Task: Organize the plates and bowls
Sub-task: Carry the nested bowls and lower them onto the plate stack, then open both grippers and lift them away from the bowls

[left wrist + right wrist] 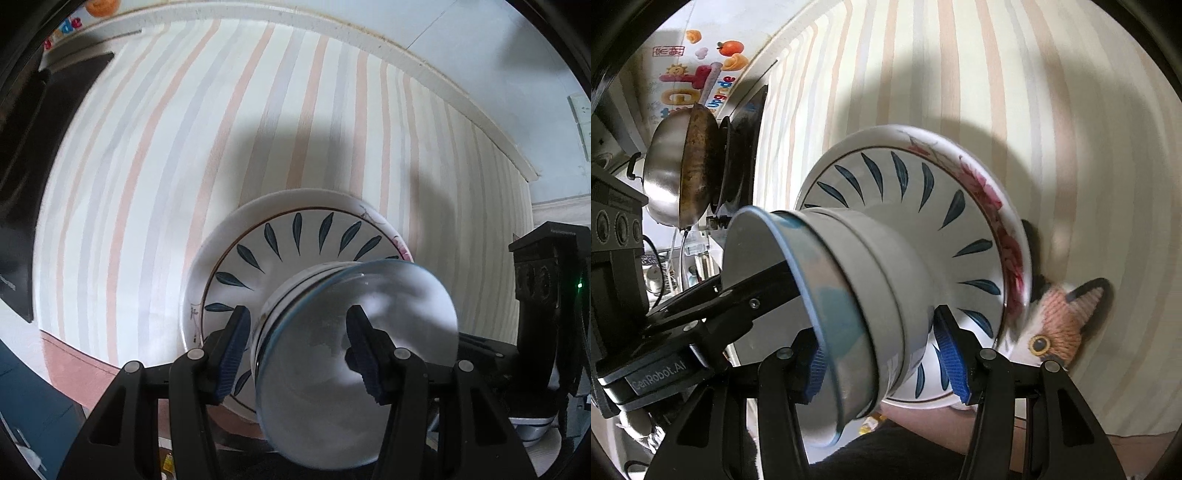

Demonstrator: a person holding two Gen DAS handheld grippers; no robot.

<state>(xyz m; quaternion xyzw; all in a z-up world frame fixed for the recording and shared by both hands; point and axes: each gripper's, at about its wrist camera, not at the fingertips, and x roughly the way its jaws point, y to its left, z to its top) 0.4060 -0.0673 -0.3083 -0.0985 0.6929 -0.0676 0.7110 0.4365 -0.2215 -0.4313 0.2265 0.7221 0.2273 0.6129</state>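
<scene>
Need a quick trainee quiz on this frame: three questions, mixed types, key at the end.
1. Multiple choice: what is painted on the plate right under the bowls? A) dark blue leaves B) red checks C) black dots
2. True or false: the clear bowl sits at the top of the stack.
3. Fill the gap: the cloth under the stack has a ___ pattern.

Key: 1 A; 2 true; 3 striped
</scene>
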